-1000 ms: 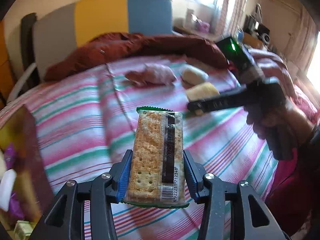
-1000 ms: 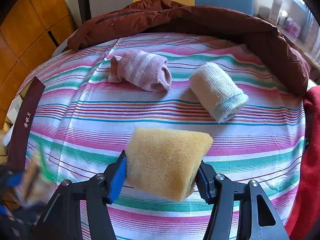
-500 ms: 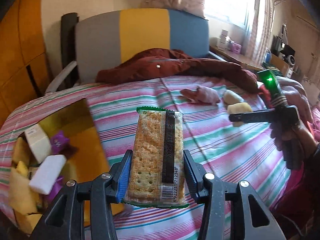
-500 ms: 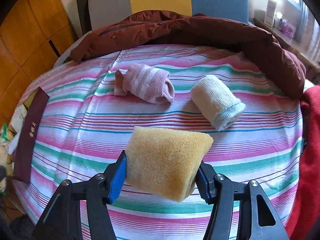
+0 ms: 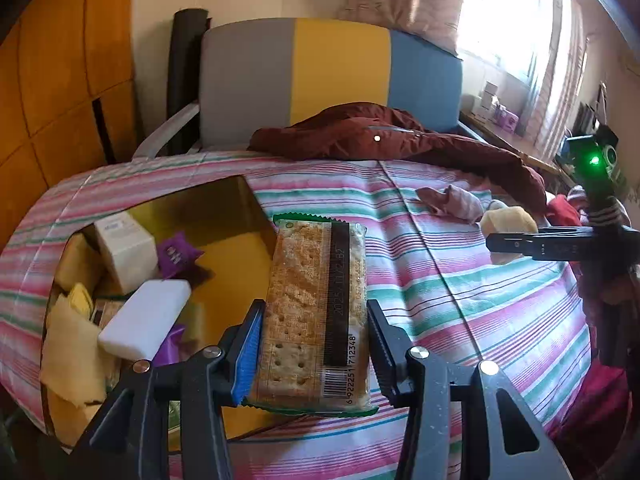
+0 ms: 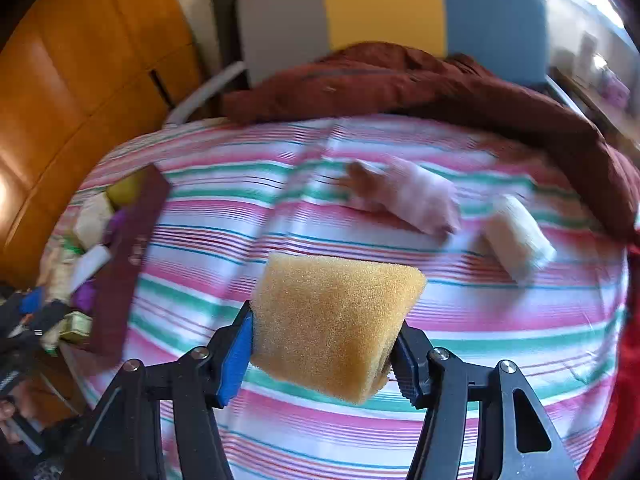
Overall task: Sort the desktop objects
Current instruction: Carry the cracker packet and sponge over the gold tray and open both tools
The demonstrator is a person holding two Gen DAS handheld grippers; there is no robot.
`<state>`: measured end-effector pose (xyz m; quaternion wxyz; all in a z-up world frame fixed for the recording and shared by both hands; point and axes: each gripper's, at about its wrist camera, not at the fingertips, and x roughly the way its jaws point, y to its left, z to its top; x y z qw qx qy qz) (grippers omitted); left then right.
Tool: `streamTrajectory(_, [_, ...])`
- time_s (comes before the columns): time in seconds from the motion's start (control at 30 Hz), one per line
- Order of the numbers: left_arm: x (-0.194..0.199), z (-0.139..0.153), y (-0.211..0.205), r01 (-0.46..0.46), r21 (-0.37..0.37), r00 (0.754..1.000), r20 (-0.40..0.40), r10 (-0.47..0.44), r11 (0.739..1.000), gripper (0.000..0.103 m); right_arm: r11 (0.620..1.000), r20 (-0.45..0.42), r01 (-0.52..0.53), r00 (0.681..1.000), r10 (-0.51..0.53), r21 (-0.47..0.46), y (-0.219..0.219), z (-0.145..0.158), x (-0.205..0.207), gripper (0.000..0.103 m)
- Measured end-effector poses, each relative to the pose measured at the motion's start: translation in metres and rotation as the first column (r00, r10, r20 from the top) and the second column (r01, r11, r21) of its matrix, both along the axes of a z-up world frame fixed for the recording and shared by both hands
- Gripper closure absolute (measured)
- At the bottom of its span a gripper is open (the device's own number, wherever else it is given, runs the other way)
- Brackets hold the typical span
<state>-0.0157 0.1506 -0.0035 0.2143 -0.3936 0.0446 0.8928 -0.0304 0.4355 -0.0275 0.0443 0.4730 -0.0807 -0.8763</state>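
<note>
The left gripper (image 5: 312,344) is clamping a clear-wrapped cracker packet (image 5: 316,312) by its long sides, holding it upright in the lower centre of the left wrist view. Just left of the packet, an open box (image 5: 240,200) with a gold lining is sitting on the striped bed (image 5: 440,280); inside it are lying a white block (image 5: 146,320), a white carton (image 5: 126,252), a purple sachet (image 5: 176,254) and some yellow pieces (image 5: 68,332).

The right gripper (image 6: 324,344) is squeezing a yellow sponge (image 6: 332,320) between its pads at the lower centre of the right wrist view, above the bed. That same gripper is showing at the right edge of the left wrist view with a green light glowing on its body.

Further up the bed, a rolled pink sock (image 6: 412,196) and a rolled cream sock (image 6: 516,236) are lying near each other, blurred. A maroon jacket (image 6: 400,80) is spreading across the far edge of the bed, in front of a grey, yellow and blue headboard (image 6: 384,12).
</note>
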Motion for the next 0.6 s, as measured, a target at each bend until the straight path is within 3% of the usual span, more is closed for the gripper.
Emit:
streamTrajectory(0.3, [-0.001,0.006,-0.059,-0.105,0.059,0.994,-0.017,0.107,0.993,0.054,0.989,-0.022,-0.151,0.988,0.151,0.001,-0.095,0.022,0.0,0.042])
streamTrajectory(0.6, [-0.013,0.003,-0.14,-0.285,0.102,0.958,0.001,0.286,0.953,0.054,0.948,-0.077,-0.312,0.949,0.307,-0.059,-0.205,0.032,0.006,0.042])
